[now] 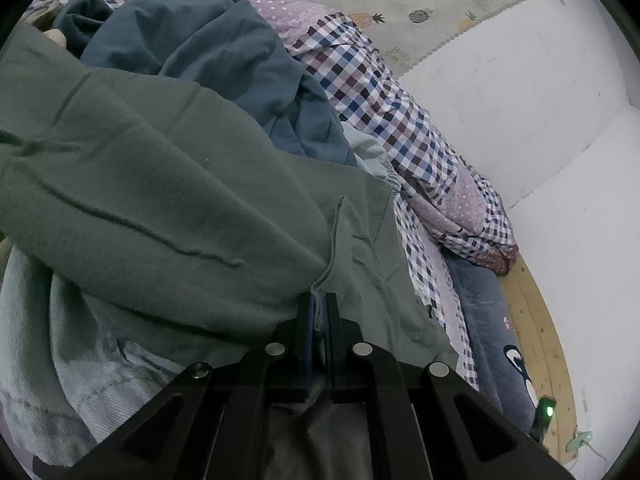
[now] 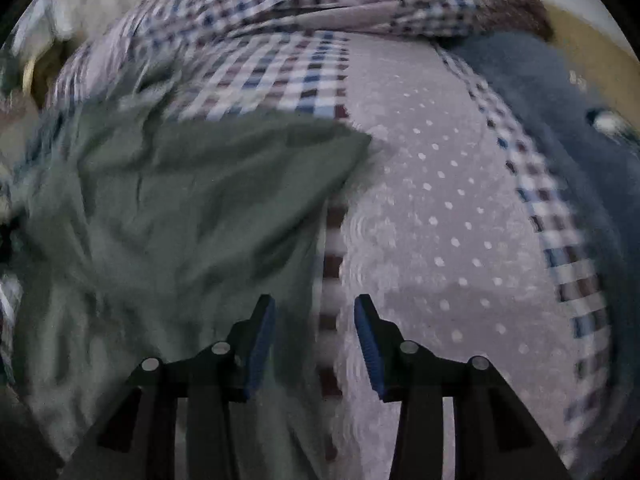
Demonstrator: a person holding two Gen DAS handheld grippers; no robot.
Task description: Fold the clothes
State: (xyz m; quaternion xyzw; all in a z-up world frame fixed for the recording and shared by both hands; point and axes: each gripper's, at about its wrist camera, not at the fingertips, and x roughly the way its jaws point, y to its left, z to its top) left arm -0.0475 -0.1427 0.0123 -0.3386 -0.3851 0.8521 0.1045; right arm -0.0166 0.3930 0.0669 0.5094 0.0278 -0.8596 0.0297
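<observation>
A grey-green garment lies bunched across the pile in the left wrist view, and my left gripper is shut on its edge, with a fold of the cloth pinched between the blue pads. A teal garment is heaped behind it, and pale denim lies under it at the lower left. In the blurred right wrist view the same grey-green garment spreads to the left. My right gripper is open just above its right edge, with nothing between the fingers.
A checked and dotted quilt covers the bed, with its dotted lilac panel under my right gripper. A dark blue blanket hangs at the bed's edge beside a wooden rail. A white wall stands to the right.
</observation>
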